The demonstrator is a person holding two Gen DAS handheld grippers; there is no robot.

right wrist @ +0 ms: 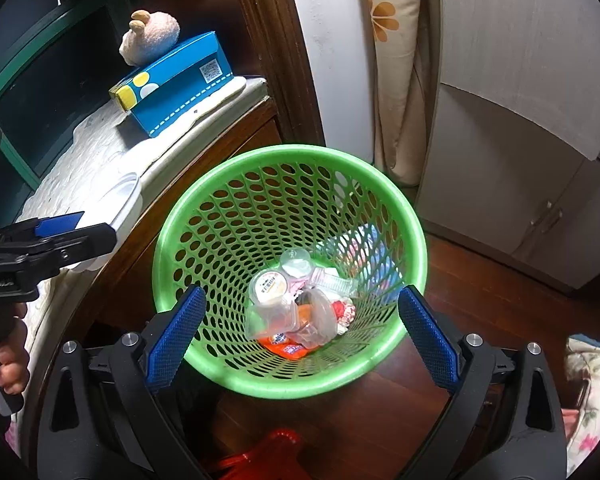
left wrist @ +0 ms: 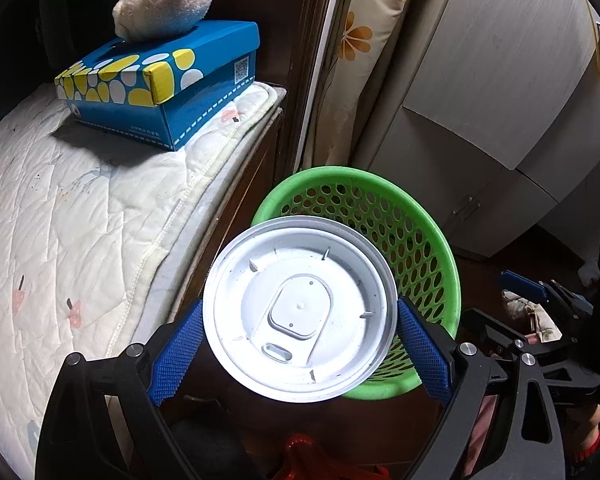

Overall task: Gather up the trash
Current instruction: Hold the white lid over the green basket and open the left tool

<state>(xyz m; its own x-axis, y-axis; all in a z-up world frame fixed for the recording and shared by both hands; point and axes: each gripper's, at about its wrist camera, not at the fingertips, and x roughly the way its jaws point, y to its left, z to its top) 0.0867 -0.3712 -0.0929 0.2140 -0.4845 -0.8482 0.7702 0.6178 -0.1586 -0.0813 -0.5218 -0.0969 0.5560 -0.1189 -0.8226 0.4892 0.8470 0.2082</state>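
My left gripper (left wrist: 299, 304) is shut on a round white plastic lid (left wrist: 256, 344), its blue pads pressing the lid's left and right edges. The lid hangs over the bed's edge, in front of the near rim of a green perforated basket (left wrist: 420, 248). In the right wrist view that basket (right wrist: 168, 280) stands on the wooden floor and holds several plastic cups, a small bottle and wrappers (right wrist: 296, 308). My right gripper (right wrist: 301, 290) hovers open above the basket with nothing gripped. The left gripper (right wrist: 60, 228) and its lid (right wrist: 120, 196) show at the left there.
A blue spotted box (left wrist: 160, 84) with a plush toy (left wrist: 164, 0) on top lies on the quilted mattress (left wrist: 60, 220). The dark wooden bed frame (right wrist: 236, 136) touches the basket's left side. White cupboards (right wrist: 520, 160) and a flowered curtain (right wrist: 392, 60) stand behind. A red object (right wrist: 276, 448) lies below.
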